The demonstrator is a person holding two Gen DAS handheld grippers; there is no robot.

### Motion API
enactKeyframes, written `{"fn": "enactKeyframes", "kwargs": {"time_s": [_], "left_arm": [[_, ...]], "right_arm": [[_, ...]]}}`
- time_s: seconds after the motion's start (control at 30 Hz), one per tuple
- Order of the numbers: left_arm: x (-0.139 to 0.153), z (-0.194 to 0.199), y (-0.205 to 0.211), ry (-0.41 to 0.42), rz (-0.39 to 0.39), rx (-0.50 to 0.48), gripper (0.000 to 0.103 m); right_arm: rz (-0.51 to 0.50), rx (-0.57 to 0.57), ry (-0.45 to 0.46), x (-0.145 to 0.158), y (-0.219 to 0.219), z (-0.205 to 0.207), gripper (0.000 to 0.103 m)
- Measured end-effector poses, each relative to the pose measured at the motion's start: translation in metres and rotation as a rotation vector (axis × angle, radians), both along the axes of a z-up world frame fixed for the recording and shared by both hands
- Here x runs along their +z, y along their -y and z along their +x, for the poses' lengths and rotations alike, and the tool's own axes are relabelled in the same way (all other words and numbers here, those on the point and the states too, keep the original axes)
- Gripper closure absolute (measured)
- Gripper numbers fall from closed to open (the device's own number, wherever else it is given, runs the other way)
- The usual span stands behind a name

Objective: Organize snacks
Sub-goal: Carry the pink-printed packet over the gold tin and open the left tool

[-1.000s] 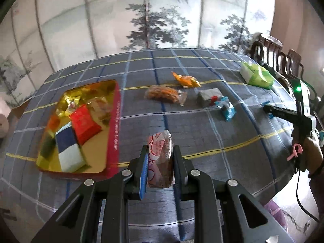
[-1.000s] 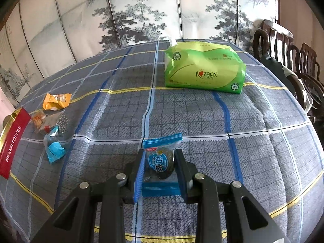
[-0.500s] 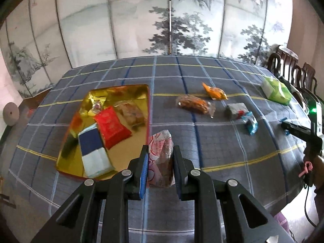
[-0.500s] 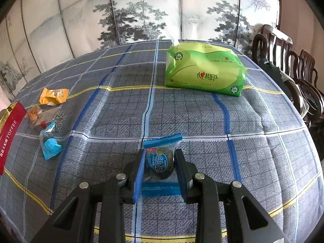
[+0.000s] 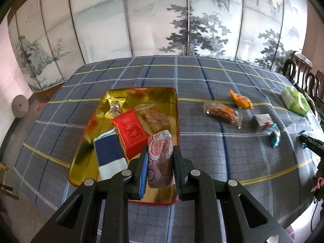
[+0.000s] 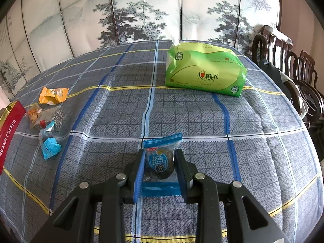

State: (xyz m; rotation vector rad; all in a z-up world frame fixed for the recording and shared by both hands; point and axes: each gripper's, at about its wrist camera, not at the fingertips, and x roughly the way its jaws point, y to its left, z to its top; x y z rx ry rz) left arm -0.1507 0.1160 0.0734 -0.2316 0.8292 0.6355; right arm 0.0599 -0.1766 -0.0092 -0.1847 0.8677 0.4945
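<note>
My left gripper (image 5: 160, 160) is shut on a pink-and-white snack packet (image 5: 161, 158), held over the near right corner of the gold tin tray (image 5: 141, 92). The tray holds a red packet (image 5: 130, 130), a blue-and-white packet (image 5: 110, 158), a clear cracker bag (image 5: 155, 118) and a small wrapped candy (image 5: 115, 108). My right gripper (image 6: 160, 165) is shut on a blue-wrapped dark snack (image 6: 161, 161), low over the tablecloth. Loose snacks lie on the cloth: an orange packet (image 5: 241, 100), a clear bag of orange pieces (image 5: 221, 112), a grey packet (image 5: 261, 120) and a teal packet (image 5: 274, 137).
A green tissue pack (image 6: 204, 71) stands at the table's far right. The tray's red side (image 6: 9, 129) shows at the left edge of the right wrist view. Dark wooden chairs (image 6: 287, 60) line the right side. A painted folding screen (image 5: 182, 20) stands behind the table.
My left gripper has carried the pink packet leftward, from beside the tray to over its near right corner. My right gripper has held almost still with the blue snack.
</note>
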Motion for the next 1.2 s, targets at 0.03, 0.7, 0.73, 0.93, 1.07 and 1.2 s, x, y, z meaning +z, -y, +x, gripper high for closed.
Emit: {"fn": "enactKeyframes", "kwargs": {"time_s": [0.03, 0.7, 0.73, 0.93, 1.07, 1.2], "left_arm": [[-0.002, 0.001, -0.002, -0.005, -0.001, 0.003, 0.084], [-0.030, 0.016, -0.037, -0.056, -0.036, 0.050, 0.083], [-0.031, 0.016, -0.037, -0.057, -0.036, 0.051, 0.083], [-0.034, 0.020, -0.038, -0.067, -0.033, 0.049, 0.082], [-0.033, 0.021, -0.038, -0.066, -0.008, 0.050, 0.081], [-0.032, 0.022, -0.038, -0.067, 0.008, 0.049, 0.081]], "right_arm": [[0.001, 0.000, 0.000, 0.000, 0.000, 0.000, 0.074], [-0.019, -0.001, 0.008, 0.001, 0.000, -0.001, 0.073], [-0.019, -0.001, 0.008, 0.001, -0.001, -0.002, 0.073], [-0.020, -0.002, 0.008, 0.001, -0.002, -0.002, 0.073], [-0.021, -0.002, 0.008, 0.001, -0.002, -0.002, 0.073], [-0.022, -0.002, 0.009, 0.001, -0.003, -0.002, 0.073]]}}
